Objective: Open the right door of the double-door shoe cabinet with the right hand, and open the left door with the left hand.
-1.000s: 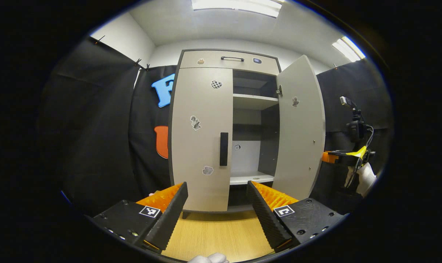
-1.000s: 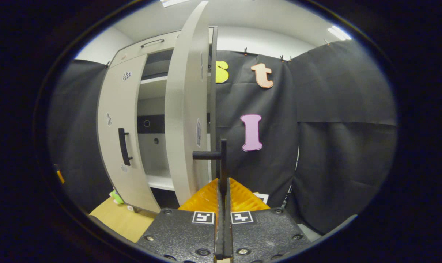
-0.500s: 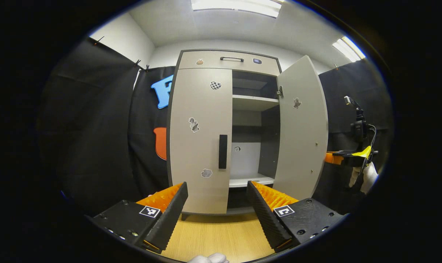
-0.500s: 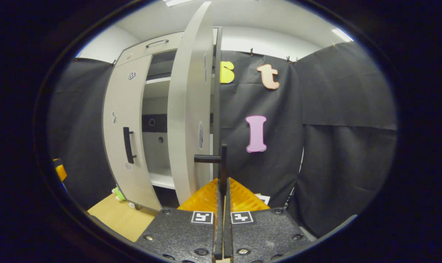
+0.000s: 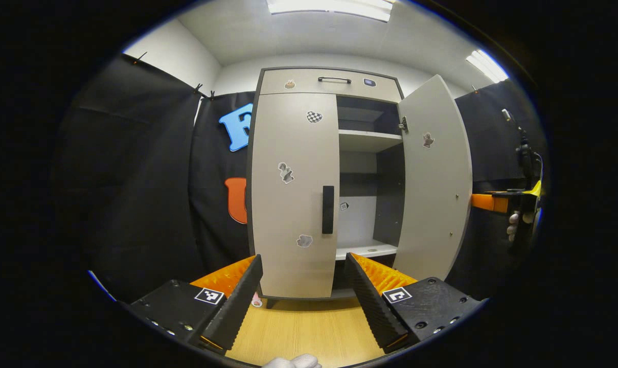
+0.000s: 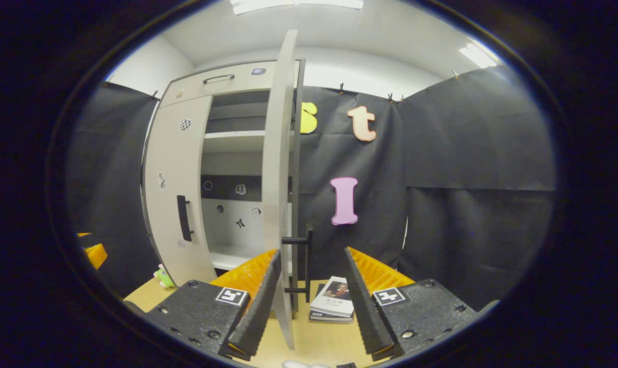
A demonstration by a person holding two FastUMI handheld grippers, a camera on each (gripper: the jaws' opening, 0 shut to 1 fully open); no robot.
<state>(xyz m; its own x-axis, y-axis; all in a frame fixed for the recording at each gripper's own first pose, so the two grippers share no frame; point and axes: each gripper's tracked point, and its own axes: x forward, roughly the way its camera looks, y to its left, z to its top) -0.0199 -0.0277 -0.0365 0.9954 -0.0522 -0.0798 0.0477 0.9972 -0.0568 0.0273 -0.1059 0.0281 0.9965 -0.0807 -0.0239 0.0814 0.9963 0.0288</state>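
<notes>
Left gripper view: left tongs wide; right tongs wide; two doors, one open.

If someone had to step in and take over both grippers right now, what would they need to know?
Right hand-held gripper: open, backed off the right door, whose handle stands free between its fingers.
Left hand-held gripper: open, holding nothing, facing the left door from a distance.
Done: right door swung wide open, shelves showing.
Left: the left door is shut; bring the left gripper to its handle, close on it and pull the door open.
</notes>
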